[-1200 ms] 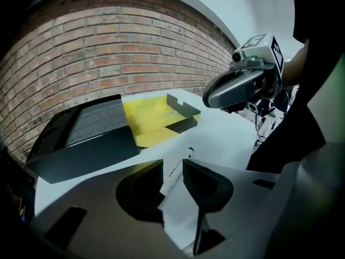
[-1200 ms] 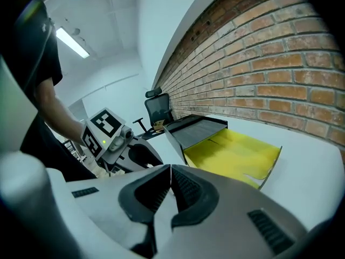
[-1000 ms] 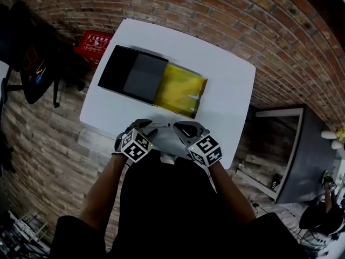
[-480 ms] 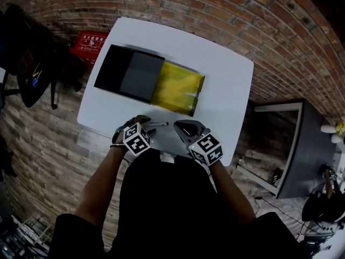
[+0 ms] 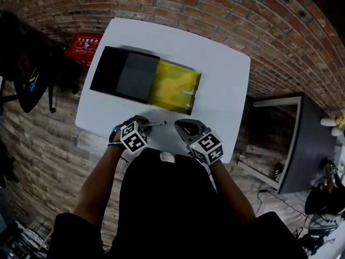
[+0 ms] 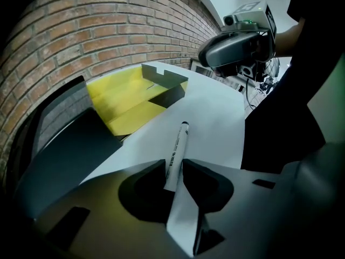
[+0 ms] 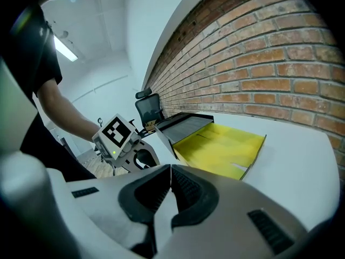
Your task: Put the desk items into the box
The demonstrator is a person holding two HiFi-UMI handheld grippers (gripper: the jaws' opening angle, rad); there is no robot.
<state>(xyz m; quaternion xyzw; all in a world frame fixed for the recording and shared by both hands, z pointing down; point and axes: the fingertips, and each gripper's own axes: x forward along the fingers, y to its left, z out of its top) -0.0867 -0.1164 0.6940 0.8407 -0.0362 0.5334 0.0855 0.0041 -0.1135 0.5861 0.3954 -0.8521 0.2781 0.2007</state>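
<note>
A white marker pen (image 5: 156, 124) lies on the white table (image 5: 221, 63) near its front edge. My left gripper (image 5: 142, 123) has the pen (image 6: 177, 152) between its jaws, which are closing, and the pads touch its barrel. My right gripper (image 5: 182, 126) is beside it, shut with nothing between its jaws (image 7: 171, 169). Further back lies the box (image 5: 125, 74), a black sleeve with a yellow drawer (image 5: 173, 86) pulled out to the right; nothing shows inside the drawer (image 7: 223, 147).
A red crate (image 5: 83, 44) stands off the table's far left corner. A black office chair (image 5: 24, 58) is at the left. A dark cabinet (image 5: 304, 144) stands at the right. Brick surrounds the table.
The pen has come into view in front of my left gripper, whose jaws now close around it. The right gripper has stayed put.
</note>
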